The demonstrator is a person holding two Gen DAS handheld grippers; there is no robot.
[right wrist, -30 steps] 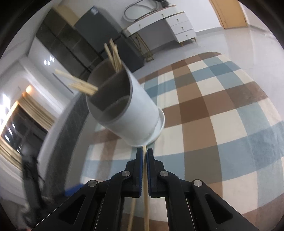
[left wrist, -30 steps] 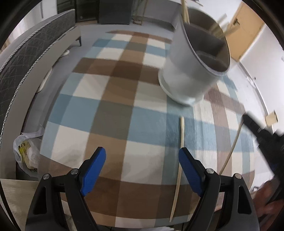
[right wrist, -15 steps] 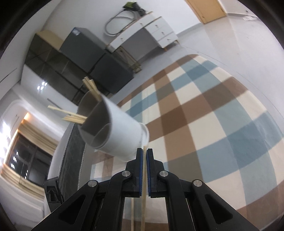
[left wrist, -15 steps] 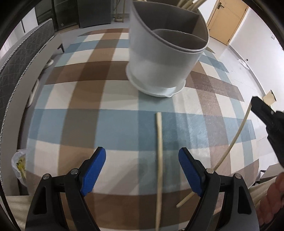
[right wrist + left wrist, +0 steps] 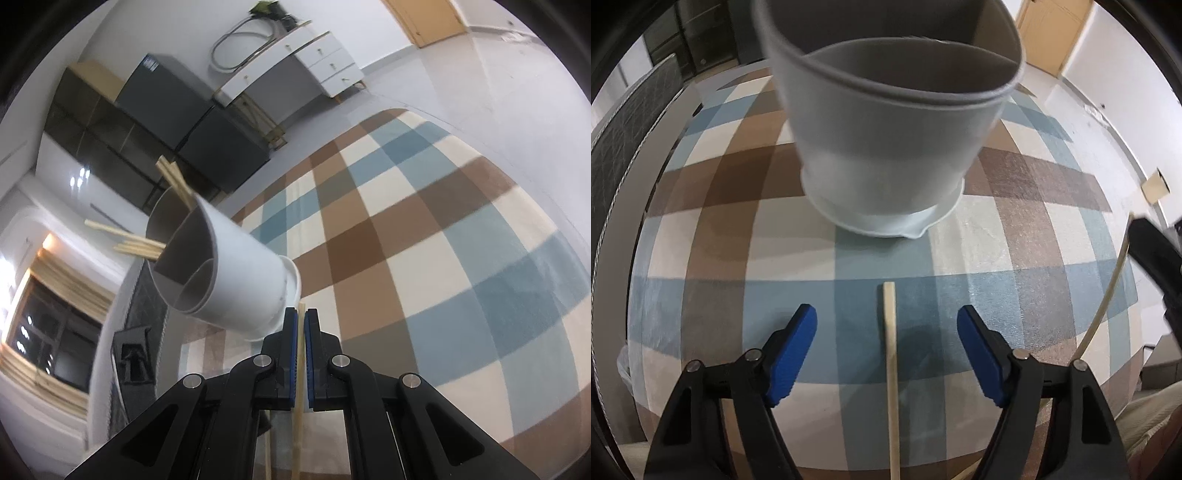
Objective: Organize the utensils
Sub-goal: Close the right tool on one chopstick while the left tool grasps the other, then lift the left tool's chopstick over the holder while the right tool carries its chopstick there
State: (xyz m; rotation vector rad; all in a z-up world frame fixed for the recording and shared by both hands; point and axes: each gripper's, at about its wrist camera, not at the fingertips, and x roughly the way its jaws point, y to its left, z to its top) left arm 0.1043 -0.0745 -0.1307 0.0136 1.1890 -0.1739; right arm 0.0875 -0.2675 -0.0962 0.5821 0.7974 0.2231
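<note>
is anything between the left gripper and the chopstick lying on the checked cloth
Nothing visible. The chopstick lies bare on the checked cloth, already between the closing jaws of the left gripper, whose pads do not touch it yet. The grey holder stands beyond the stick's tip, apart from it.

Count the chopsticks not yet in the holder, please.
2. One lies on the cloth between the left gripper's closing jaws; the right gripper clamps one. More may be hidden.
</note>
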